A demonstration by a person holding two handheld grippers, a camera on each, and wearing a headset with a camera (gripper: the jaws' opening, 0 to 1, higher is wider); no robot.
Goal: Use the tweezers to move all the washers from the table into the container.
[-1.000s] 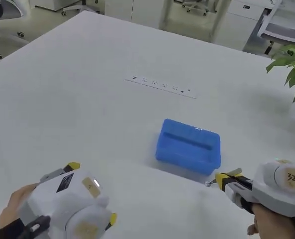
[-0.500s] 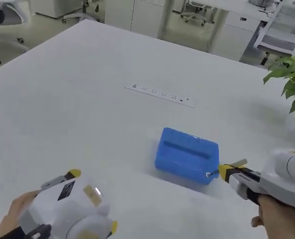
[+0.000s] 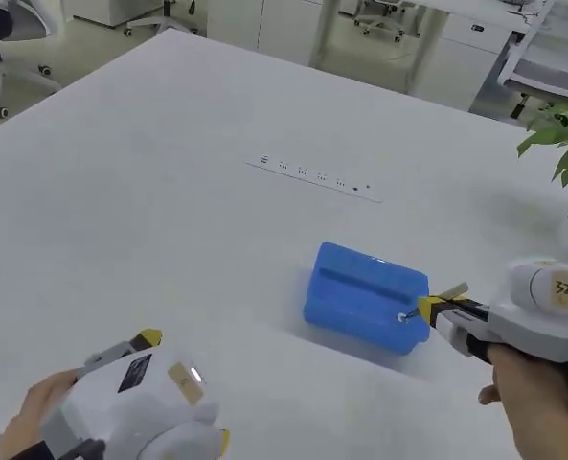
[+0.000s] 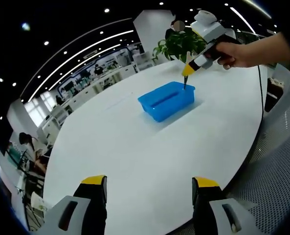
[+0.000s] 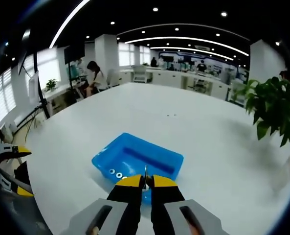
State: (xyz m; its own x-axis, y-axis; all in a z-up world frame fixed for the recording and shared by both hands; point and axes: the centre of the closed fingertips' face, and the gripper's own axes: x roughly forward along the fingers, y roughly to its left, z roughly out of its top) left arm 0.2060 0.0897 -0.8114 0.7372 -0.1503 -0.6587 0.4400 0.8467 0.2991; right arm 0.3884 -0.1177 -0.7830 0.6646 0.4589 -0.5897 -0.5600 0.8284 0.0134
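A blue container (image 3: 365,295) stands on the white table (image 3: 169,192). My right gripper (image 3: 439,306) is shut on thin metal tweezers (image 5: 145,172), whose tip hangs over the container's near right corner. A small pale speck sits at the tip (image 3: 401,317), too small to tell what it is. In the right gripper view, several washers (image 5: 116,174) lie inside the container (image 5: 135,159) near its front wall. My left gripper (image 4: 148,188) is open and holds nothing, low over the table's near edge, left of the container (image 4: 165,100). It shows in the head view (image 3: 145,369).
A row of flush sockets (image 3: 312,177) is set in the table beyond the container. A green plant (image 3: 566,144) stands at the far right. Office chairs and desks surround the table.
My right gripper with the tweezers rose from the table beside the container's front corner and now holds the tip over the container's rim. The left gripper stayed about where it was.
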